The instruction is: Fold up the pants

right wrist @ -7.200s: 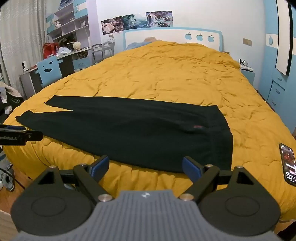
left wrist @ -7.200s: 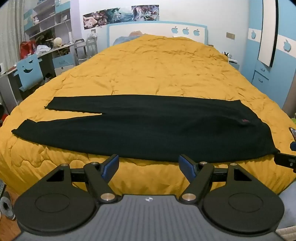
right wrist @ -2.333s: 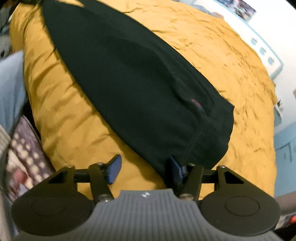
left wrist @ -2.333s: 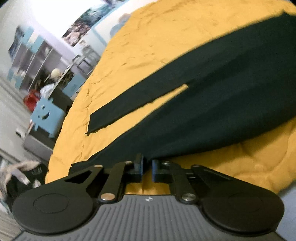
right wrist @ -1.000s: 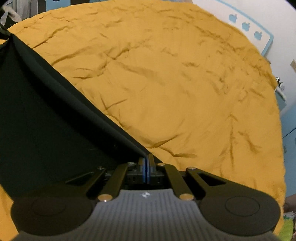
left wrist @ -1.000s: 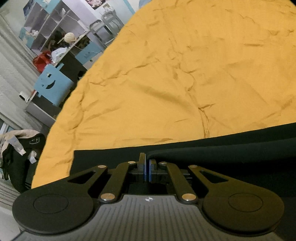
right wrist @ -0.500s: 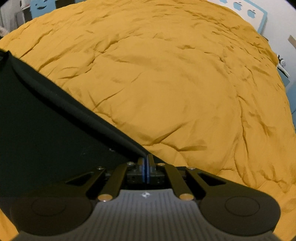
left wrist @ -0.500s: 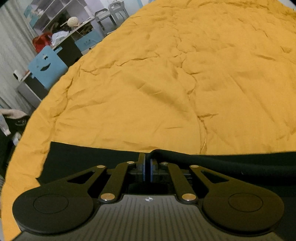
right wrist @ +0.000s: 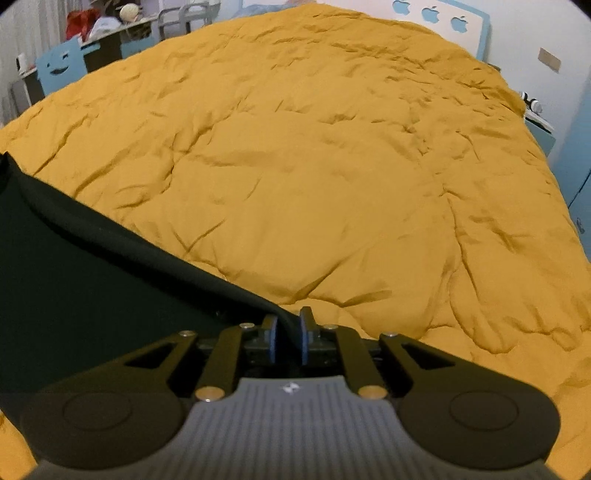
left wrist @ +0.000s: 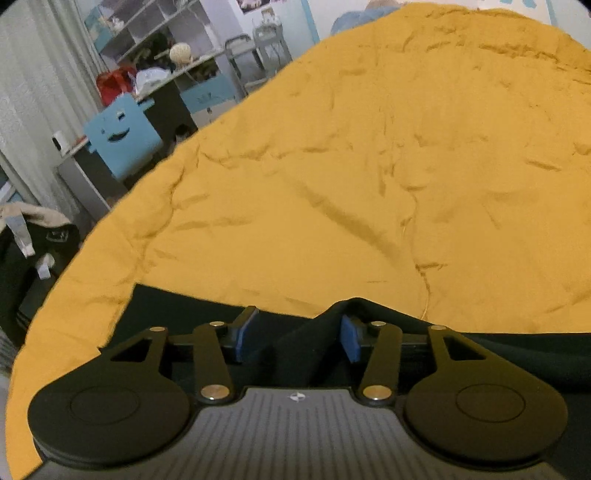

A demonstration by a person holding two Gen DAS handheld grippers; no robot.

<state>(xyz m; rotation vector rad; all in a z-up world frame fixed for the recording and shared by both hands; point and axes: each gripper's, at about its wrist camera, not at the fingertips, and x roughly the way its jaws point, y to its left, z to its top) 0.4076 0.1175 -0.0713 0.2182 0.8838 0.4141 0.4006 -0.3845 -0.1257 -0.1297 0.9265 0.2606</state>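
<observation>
Black pants lie folded lengthwise on the yellow quilt, their folded edge running across the bottom of the left wrist view. My left gripper is open, with a raised fold of the pants between its blue pads, released. In the right wrist view the pants fill the lower left. My right gripper has its jaws slightly apart, and the corner of the pants lies between them.
The quilt covers the whole bed beyond the pants. A blue chair, a desk and shelves stand left of the bed. A blue headboard with apple shapes and a nightstand are at the far end.
Both grippers carried the near edge of the pants over to the far edge. Half a second ago both were shut on the cloth. Now the left has opened wide and the right has parted a little.
</observation>
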